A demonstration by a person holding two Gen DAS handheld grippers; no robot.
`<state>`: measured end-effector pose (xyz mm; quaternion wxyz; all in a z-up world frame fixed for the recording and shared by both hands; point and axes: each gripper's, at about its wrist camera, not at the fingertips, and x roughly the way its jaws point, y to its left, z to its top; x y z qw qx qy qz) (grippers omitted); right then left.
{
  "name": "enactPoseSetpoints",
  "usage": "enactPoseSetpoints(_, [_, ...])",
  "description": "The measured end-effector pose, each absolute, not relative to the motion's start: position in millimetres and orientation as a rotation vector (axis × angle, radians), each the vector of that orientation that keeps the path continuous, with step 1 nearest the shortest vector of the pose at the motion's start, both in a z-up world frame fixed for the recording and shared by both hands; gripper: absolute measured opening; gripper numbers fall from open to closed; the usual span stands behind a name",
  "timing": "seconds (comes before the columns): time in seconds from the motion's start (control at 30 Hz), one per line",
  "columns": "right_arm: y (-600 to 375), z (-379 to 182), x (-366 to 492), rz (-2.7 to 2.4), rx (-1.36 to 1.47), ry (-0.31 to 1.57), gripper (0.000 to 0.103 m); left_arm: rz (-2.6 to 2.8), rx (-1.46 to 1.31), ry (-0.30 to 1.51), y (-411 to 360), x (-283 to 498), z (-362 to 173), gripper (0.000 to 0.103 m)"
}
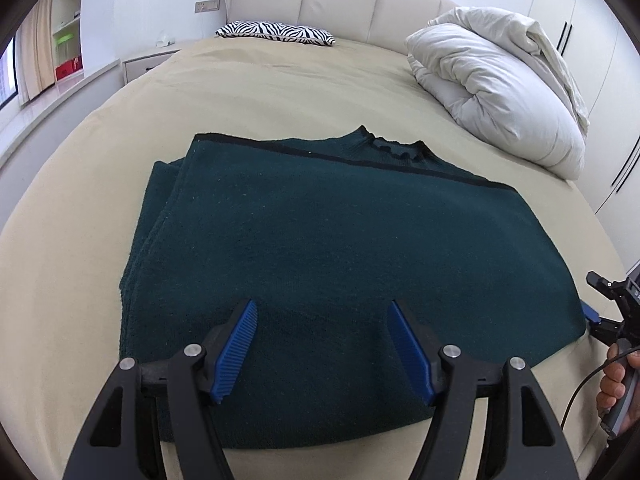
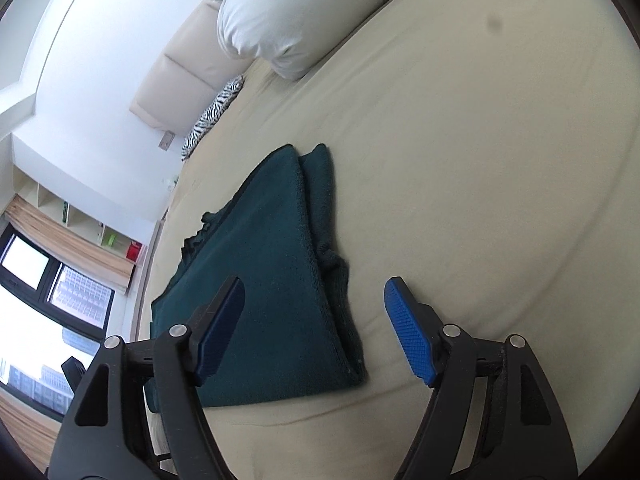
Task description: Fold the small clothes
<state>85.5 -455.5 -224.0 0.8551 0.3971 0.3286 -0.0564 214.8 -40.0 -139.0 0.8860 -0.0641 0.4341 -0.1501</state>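
Sweater [image 1: 320, 248] lies folded, duvet [image 1: 500, 80] and pillow [image 1: 276, 32] well apart.

Bed [image 1: 100, 168] with beige sheet, cream padded headboard. Lying directly on it: dark green sweater [image 1: 320, 240], folded flat, near the front edge; white duvet [image 1: 500, 80], bundled, far right; zebra-print pillow [image 1: 276, 33] by the headboard.

No readable text, labels or signs

Dark green sweater [image 1: 320, 248], beige sheet [image 1: 280, 92], zebra-striped pillow [image 1: 276, 33], white duvet [image 1: 496, 84].
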Motion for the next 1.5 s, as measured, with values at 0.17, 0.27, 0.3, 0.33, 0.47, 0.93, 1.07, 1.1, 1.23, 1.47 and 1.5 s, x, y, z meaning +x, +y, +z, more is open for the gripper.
enactPoseSetpoints(0.17, [-460.4,-228.6,108.7,-0.102,0.859,0.755,0.072,-0.333,-0.174,0.904,-29.6,220.0,-151.1,0.071])
enactPoseSetpoints(0.27, [-462.6,-226.0,117.4,-0.081,0.891,0.786,0.07,-0.348,-0.17,0.897,-29.4,220.9,-154.1,0.072])
enactPoseSetpoints(0.3, [-461.2,-225.2,119.3,-0.06,0.896,0.799,0.067,-0.353,-0.177,0.895,-28.3,221.2,-155.1,0.072])
enactPoseSetpoints(0.33, [-456.9,-226.6,125.6,-0.033,0.906,0.827,0.065,-0.358,-0.188,0.893,-26.1,221.9,-155.8,0.072])
enactPoseSetpoints(0.47, [-448.6,-229.4,140.6,-0.062,0.859,0.892,0.065,-0.385,-0.244,0.895,-17.4,224.4,-158.4,0.072])
enactPoseSetpoints(0.93, [-449.8,-246.5,143.7,0.026,1.067,0.865,0.045,-0.426,-0.319,0.885,-6.2,224.4,-161.9,0.072])
enactPoseSetpoints(1.07, [-452.7,-252.6,144.5,0.012,1.114,0.857,0.033,-0.424,-0.32,0.882,-6.6,224.5,-162.1,0.072])
enactPoseSetpoints(1.1, [-452.2,-253.1,145.0,0.009,1.11,0.86,0.029,-0.424,-0.321,0.882,-6.4,224.5,-162.0,0.072])
enactPoseSetpoints(1.23, [-448.4,-253.5,145.9,-0.016,1.084,0.853,0.019,-0.435,-0.353,0.883,-1.7,225.5,-162.7,0.072])
enactPoseSetpoints(1.47, [-428.6,-231.5,152.0,-0.15,0.947,0.844,0.016,-0.483,-0.488,0.884,18.9,225.3,-161.4,0.068])
enactPoseSetpoints(1.5, [-424.8,-227.1,154.3,-0.166,0.919,0.846,0.016,-0.487,-0.517,0.887,24.5,224.1,-160.3,0.067])
